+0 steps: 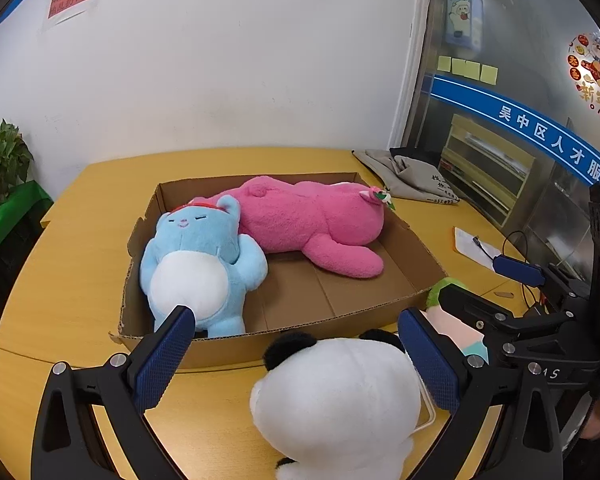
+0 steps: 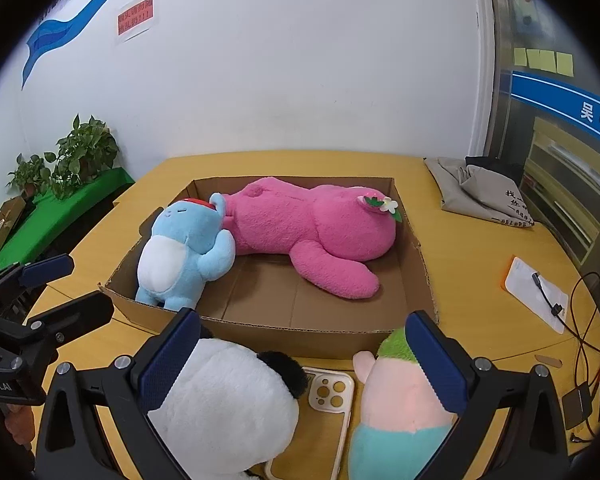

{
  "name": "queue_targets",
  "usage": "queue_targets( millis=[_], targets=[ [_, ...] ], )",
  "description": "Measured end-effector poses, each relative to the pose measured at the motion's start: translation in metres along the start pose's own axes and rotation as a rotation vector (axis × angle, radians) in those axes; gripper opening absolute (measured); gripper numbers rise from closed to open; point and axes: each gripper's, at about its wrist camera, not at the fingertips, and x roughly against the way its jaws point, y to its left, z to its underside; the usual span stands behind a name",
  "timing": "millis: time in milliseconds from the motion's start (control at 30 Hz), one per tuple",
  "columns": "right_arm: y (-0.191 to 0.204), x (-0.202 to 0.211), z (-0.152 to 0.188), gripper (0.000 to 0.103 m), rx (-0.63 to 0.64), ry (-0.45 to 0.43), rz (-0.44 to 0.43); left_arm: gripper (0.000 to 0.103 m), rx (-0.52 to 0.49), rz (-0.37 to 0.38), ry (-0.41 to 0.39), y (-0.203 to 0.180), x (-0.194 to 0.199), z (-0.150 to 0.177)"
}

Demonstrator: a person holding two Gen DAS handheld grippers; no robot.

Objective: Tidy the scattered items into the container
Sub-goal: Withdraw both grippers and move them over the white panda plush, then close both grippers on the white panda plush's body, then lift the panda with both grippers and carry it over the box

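Cardboard box [image 2: 284,330] holds 2 plush toys; panda plush [image 1: 336,400] and green-haired doll [image 2: 404,400] remain on the surface, so with both the left tool [image 1: 300,356] and right tool [image 2: 304,354] released, the next move is to clench 1.

A plain white wall [image 2: 300,60] stands behind a yellow wooden table [image 2: 480,248]. A red paper sign [image 2: 135,17] hangs high on the wall. Leafy green potted plants [image 2: 82,152] sit on a green-covered ledge [image 2: 52,220] at left. At right, a glass partition [image 1: 520,40] carries yellow sticky notes [image 1: 467,67] and a blue banner [image 1: 540,124].
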Motion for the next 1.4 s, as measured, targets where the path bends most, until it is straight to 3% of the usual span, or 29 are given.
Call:
queue_targets(
  millis=[300,400,600,833,900,1033,1267,1400],
  targets=[
    [0.003,0.007,0.025,0.103,0.028,-0.041,-0.119,0.103,0.029,0.151,0.096,0.015,-0.019,0.028],
    [0.008,0.006,0.045,0.103,0.047,-0.014,-0.205,0.103,0.034,0.217,0.143,0.017,-0.029,0.039],
    [0.031,-0.007,0.087,0.103,0.108,0.057,-0.298,0.103,0.075,0.300,0.202,0.024,-0.050,0.054],
    [0.032,-0.033,0.099,0.103,0.091,0.102,-0.240,0.102,0.137,0.365,0.283,0.036,-0.085,0.065],
    [0.029,-0.044,0.098,0.103,0.045,0.109,-0.279,0.096,0.172,0.406,0.301,0.040,-0.093,0.069],
    [0.033,-0.063,0.106,0.102,0.006,0.121,-0.322,0.083,0.155,0.410,0.306,0.039,-0.092,0.071],
    [0.031,-0.046,0.107,0.072,0.001,0.084,-0.350,0.068,0.128,0.396,0.289,0.036,-0.073,0.066],
    [0.032,-0.030,0.097,0.068,0.009,0.049,-0.357,0.068,0.099,0.373,0.237,0.029,-0.045,0.045]
  ],
)
